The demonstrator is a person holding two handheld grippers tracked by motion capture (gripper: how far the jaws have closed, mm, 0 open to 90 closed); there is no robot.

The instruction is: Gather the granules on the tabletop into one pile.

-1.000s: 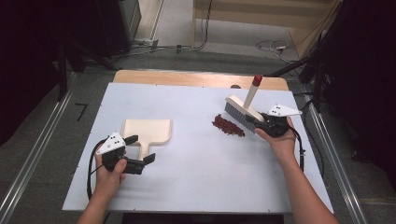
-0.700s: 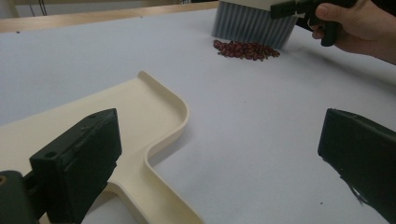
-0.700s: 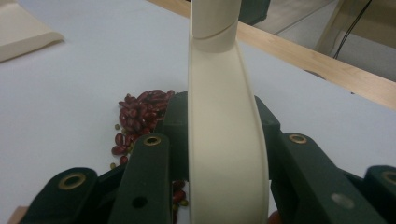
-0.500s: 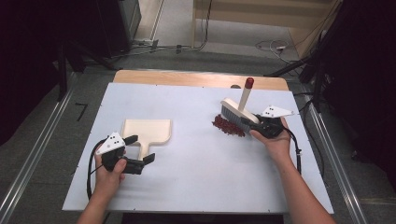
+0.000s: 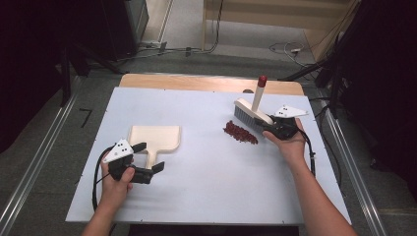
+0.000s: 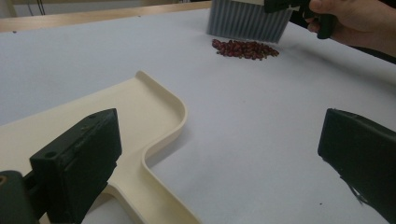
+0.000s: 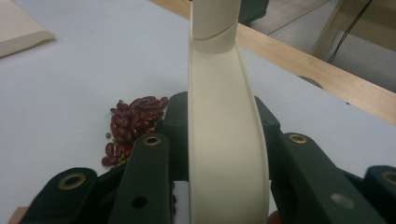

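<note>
A cream dustpan (image 5: 156, 138) lies flat at the table's left, its handle pointing toward the person. My left gripper (image 5: 149, 157) is open, one jaw on each side of that handle without pressing it; in the left gripper view the dustpan (image 6: 116, 116) lies by the left jaw of the left gripper (image 6: 219, 158). A small pile of red beans (image 5: 240, 132) lies right of centre. Just behind it stands a cream hand brush (image 5: 252, 112) with grey bristles and a red-tipped handle. My right gripper (image 5: 269, 126) is shut on the brush (image 7: 224, 140), beside the beans (image 7: 133, 123).
The white table top (image 5: 211, 191) has a wooden strip (image 5: 196, 82) along its far edge. Metal rails (image 5: 39, 162) run along both sides on the floor, with cables behind the table. A corner of the dustpan (image 7: 18, 25) lies far to the left in the right gripper view.
The right gripper has shifted the brush slightly left, closer behind the beans, and its handle stands more upright. The left gripper and dustpan have not moved.
</note>
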